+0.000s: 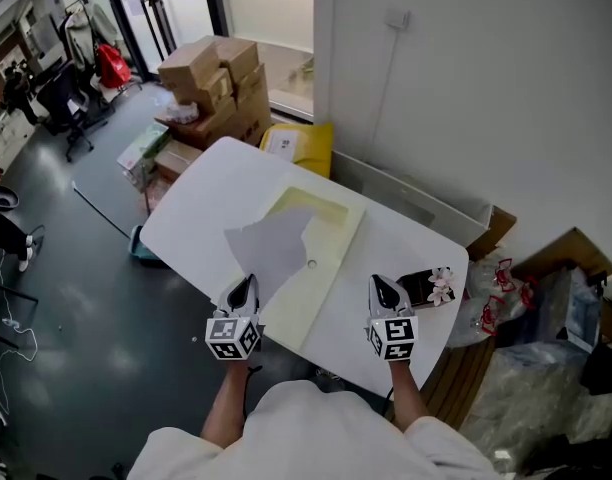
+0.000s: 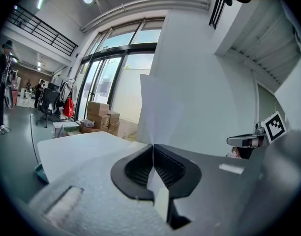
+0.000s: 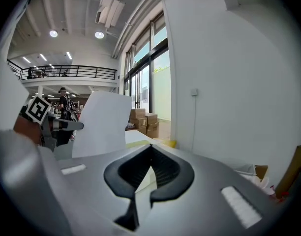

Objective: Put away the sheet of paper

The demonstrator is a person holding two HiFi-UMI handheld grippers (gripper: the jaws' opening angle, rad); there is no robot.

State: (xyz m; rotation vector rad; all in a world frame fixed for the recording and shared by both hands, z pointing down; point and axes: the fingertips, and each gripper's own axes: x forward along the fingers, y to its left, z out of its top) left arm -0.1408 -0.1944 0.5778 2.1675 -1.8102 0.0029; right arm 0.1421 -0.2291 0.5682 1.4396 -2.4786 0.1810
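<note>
**Left gripper holds the sheet above the folder at the near desk edge**

Nearest the person, at the near edge of the white desk [image 1: 201, 203], both grippers point away from the body. The left gripper [image 1: 248, 284] has its jaws pressed together on a corner of the sheet of paper [image 1: 271, 243]. In the left gripper view the sheet [image 2: 158, 112] passes between the closed pads and rises upright from the left gripper [image 2: 152, 145]. The right gripper [image 1: 378, 284] sits well apart, towards the near right corner. Its jaws are closed tip to tip with nothing between them, as the right gripper view shows [image 3: 151, 146].

Just beyond the jaws, the sheet spreads out over the left half of a pale yellow folder [image 1: 331, 230]. The folder lies lengthwise across the middle of the desk. Whether the sheet's far edge touches the folder cannot be told.

By the right edge, just beside the right gripper, lies a dark phone [image 1: 418, 288] with a small flower ornament [image 1: 443, 286] on it.

Past the far corner of the desk, a yellow bag [image 1: 308, 148] rests on the floor. Farther off stands a stack of cardboard boxes [image 1: 216, 83].
</note>
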